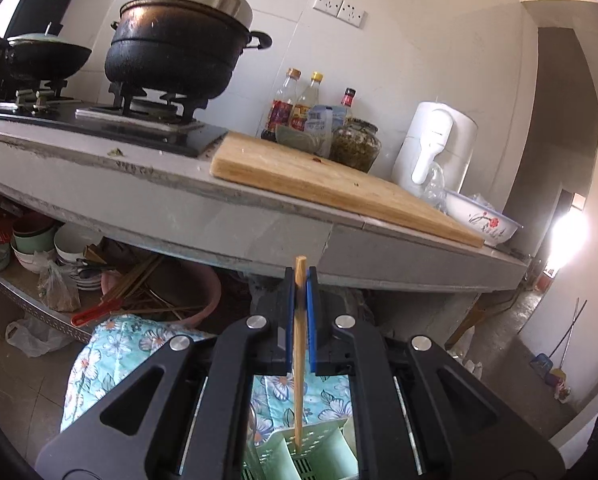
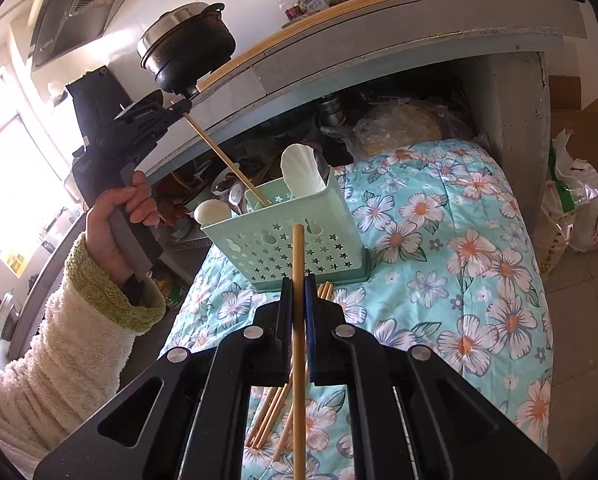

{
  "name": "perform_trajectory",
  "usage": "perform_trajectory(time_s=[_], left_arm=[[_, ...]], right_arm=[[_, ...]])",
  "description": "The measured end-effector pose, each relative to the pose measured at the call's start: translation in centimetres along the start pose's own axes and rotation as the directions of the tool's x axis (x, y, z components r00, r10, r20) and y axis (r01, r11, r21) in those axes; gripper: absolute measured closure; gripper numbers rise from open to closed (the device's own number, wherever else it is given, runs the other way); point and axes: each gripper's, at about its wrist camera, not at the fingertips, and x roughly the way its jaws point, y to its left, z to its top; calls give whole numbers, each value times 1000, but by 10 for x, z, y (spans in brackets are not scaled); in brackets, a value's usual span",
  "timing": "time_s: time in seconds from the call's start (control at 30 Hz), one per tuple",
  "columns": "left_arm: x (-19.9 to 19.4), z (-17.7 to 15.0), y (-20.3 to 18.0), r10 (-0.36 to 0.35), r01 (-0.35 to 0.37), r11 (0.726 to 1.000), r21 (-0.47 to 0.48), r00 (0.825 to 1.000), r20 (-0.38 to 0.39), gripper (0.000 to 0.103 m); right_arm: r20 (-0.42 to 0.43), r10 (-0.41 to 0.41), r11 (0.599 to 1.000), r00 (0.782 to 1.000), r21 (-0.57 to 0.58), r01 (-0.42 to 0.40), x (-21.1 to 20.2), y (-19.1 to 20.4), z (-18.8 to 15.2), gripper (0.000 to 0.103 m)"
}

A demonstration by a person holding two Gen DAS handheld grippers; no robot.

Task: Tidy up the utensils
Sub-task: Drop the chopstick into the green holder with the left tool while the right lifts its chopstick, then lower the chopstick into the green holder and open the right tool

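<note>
A mint-green perforated utensil holder (image 2: 287,248) stands on a floral cloth (image 2: 459,260); white spoons (image 2: 299,168) stick out of it. My left gripper (image 1: 301,280) is shut on a bamboo chopstick (image 1: 299,360) whose lower end reaches into the holder (image 1: 323,440). In the right wrist view the left gripper (image 2: 181,108) holds that chopstick (image 2: 227,164) slanting down into the holder. My right gripper (image 2: 297,284) is shut on another chopstick (image 2: 298,360), just in front of the holder. Several loose chopsticks (image 2: 275,412) lie on the cloth below it.
A kitchen counter (image 1: 219,200) carries a black pot (image 1: 179,44), a wooden cutting board (image 1: 331,184), bottles, a jar, a white kettle (image 1: 435,148) and a flowered bowl (image 1: 483,220). Bowls and clutter fill the shelf under it (image 1: 39,248). Plastic bags (image 2: 579,200) sit at the right.
</note>
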Motion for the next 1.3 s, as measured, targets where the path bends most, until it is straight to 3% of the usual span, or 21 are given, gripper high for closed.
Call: perform_trajectory(time_s=[0.27, 0.33, 0.43, 0.73, 0.9, 1.17, 1.3], left_arm=[[8, -28, 1, -33, 35, 999, 14, 992, -124, 96], [0, -29, 5, -40, 41, 999, 4, 990, -132, 80], [-14, -29, 10, -45, 45, 999, -3, 991, -125, 68], [-80, -41, 28, -26, 25, 1000, -10, 993, -119, 59], [-118, -80, 43, 5, -7, 1000, -11, 986, -165, 51], [-151, -158, 63, 75, -81, 997, -7, 952, -298, 47], [-156, -183, 69, 85, -97, 995, -19, 935, -343, 46]], right_arm=[[5, -7, 1000, 1000, 7, 7, -3, 0, 1, 97], [9, -8, 1000, 1000, -1, 8, -4, 3, 3, 97], [17, -10, 1000, 1000, -16, 10, -4, 8, 7, 97], [70, -3, 997, 998, -82, 9, -7, 32, 40, 97], [117, 26, 992, 993, -126, -11, 2, 54, 75, 97], [221, 88, 981, 971, -190, -45, 33, 97, 136, 97], [287, 85, 974, 954, -224, -19, 54, 114, 164, 97]])
